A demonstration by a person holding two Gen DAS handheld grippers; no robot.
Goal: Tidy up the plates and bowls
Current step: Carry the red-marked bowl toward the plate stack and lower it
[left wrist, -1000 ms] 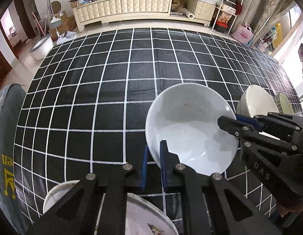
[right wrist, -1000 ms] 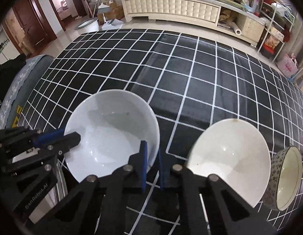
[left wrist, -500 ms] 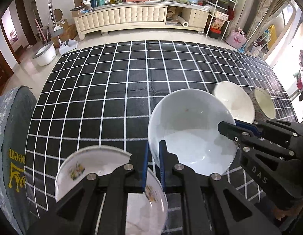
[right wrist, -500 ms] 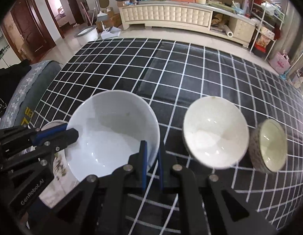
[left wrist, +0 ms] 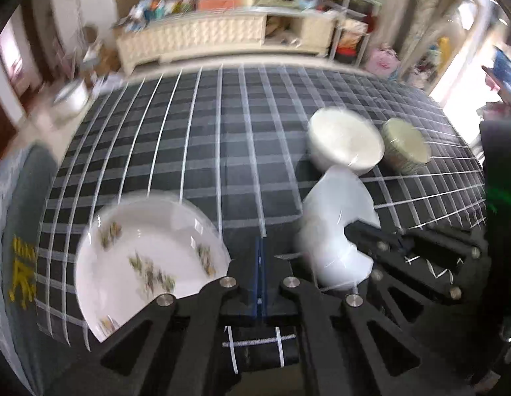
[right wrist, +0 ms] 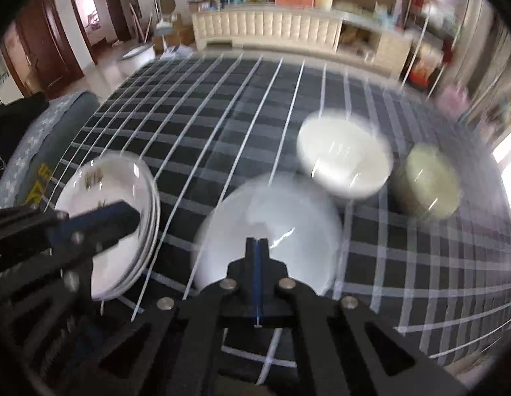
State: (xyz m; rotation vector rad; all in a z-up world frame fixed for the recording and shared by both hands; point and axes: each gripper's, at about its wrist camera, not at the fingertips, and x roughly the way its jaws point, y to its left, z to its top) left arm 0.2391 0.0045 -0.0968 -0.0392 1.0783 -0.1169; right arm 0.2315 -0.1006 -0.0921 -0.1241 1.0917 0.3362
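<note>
On the black checked surface (right wrist: 222, 125), the right gripper (right wrist: 258, 247) has its jaws pinching the near rim of the big white bowl (right wrist: 271, 221). The left gripper (left wrist: 260, 264) has its jaws pressed together on nothing, beside the patterned plate (left wrist: 140, 257). 2 smaller bowls, a cream bowl (right wrist: 344, 155) and a speckled bowl (right wrist: 430, 181), sit just beyond.

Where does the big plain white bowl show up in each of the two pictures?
Left wrist: white bowl right of centre, low, beside the right tongs.
Right wrist: white bowl bottom centre, just beyond the tongs' tips.
Shared landmark: the cream bowl beyond it on the checked cloth.
</note>
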